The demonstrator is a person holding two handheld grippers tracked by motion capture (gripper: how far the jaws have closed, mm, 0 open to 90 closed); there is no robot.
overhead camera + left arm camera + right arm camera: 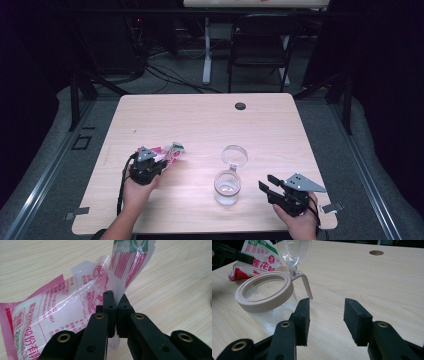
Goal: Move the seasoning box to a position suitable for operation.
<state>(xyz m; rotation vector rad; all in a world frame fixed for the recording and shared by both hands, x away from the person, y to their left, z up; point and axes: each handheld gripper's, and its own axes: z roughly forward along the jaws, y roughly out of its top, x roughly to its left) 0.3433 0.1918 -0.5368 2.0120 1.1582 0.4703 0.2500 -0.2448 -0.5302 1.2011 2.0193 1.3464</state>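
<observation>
A pink, white and clear plastic bag (170, 151) with red print lies on the table's left half. My left gripper (161, 164) is shut on the bag's clear film (82, 295), which rises between the closed jaws (116, 312). A clear jar (227, 187) with a beige rim and its hinged clear lid (234, 155) flipped open stands near the table's front. The jar (265, 298) has white residue inside. My right gripper (268, 183) sits to the right of the jar, open, nothing between its pads (325, 320). The bag (257, 260) shows behind the jar.
A round cable hole (240, 106) sits near the table's far edge. Beyond the table stand a black folding chair (260, 45) and a white desk leg (206, 55), with cables on the floor. Bare tabletop (200, 120) spreads across the middle and back.
</observation>
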